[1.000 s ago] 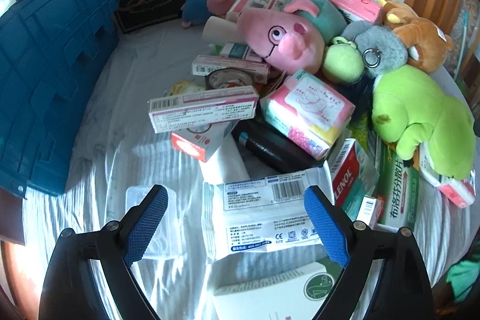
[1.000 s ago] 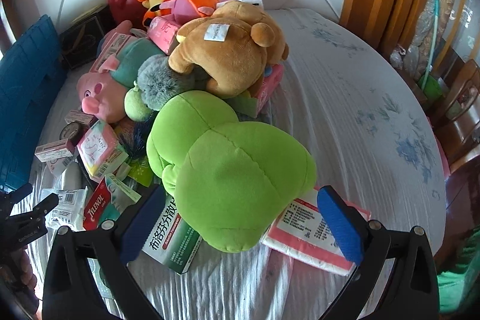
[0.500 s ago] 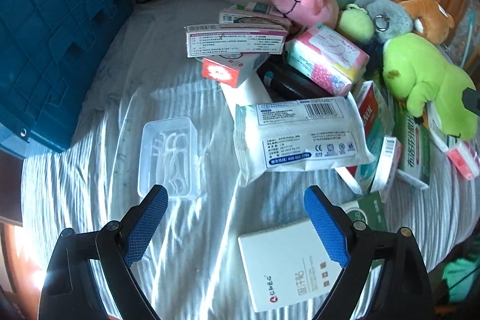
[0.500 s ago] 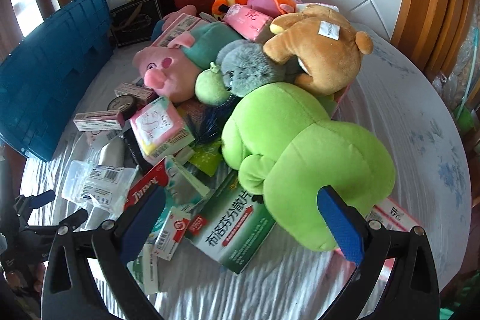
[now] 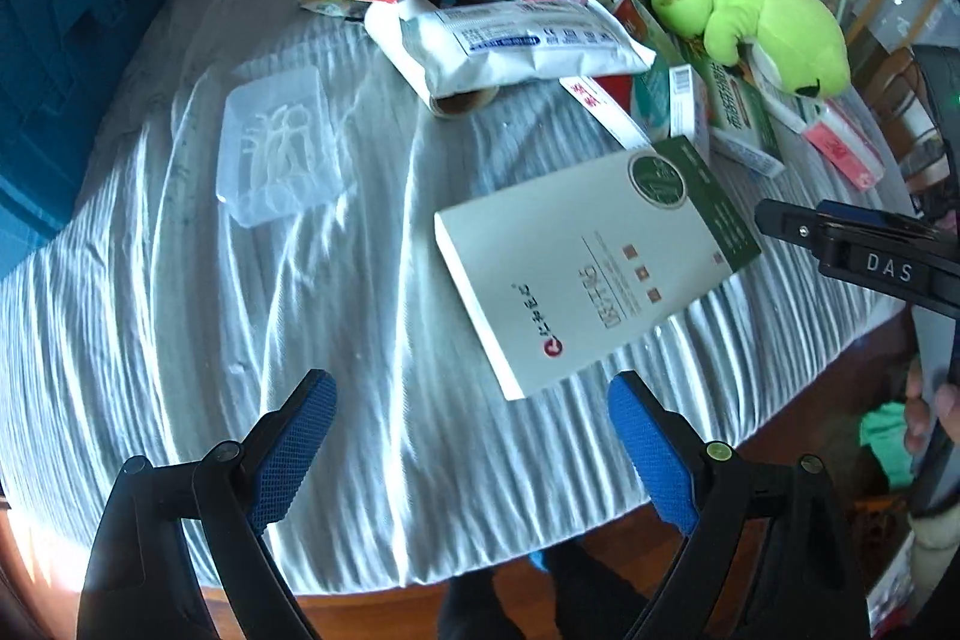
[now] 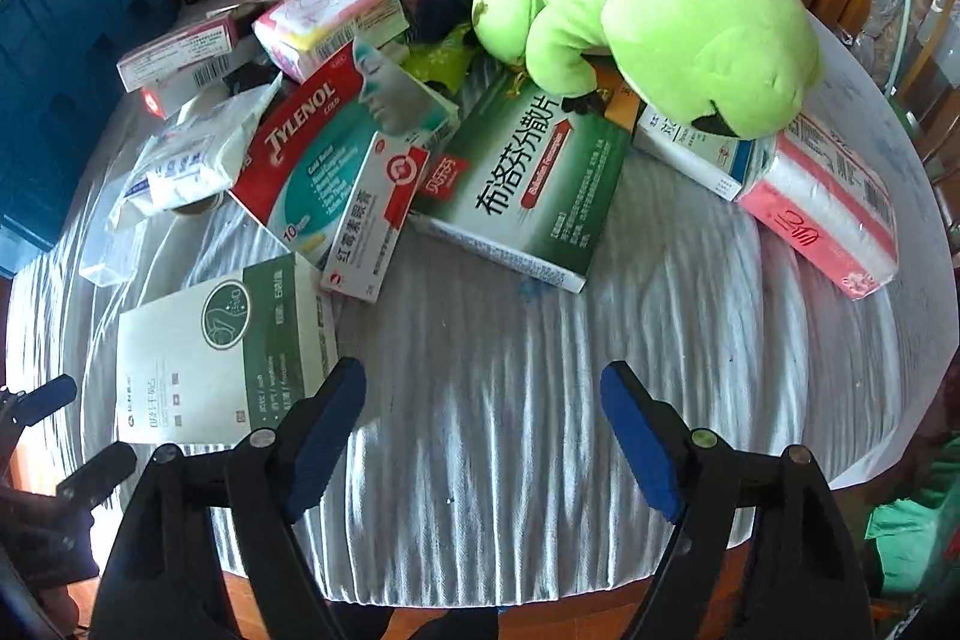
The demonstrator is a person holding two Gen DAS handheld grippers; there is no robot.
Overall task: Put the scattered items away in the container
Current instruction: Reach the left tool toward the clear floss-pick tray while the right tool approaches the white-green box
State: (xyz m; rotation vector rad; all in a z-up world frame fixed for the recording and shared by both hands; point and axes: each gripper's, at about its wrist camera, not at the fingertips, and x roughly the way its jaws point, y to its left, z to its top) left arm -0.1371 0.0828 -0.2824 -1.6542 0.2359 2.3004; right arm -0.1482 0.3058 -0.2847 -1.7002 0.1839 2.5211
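Left wrist view: my left gripper [image 5: 468, 436] hangs open and empty; the white-green box [image 5: 594, 256] lies flat just ahead-right, long axis diagonal. My right gripper [image 6: 483, 436], jaws just narrowed yet empty, has it left; blue crate [image 5: 66, 40] far left

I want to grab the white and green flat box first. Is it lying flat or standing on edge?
Lying flat. The white and green box rests face up on the striped cloth, its printed front showing in both views.

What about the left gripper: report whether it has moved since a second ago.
Yes. The left gripper has backed away from the clear box, toward the table's near edge.
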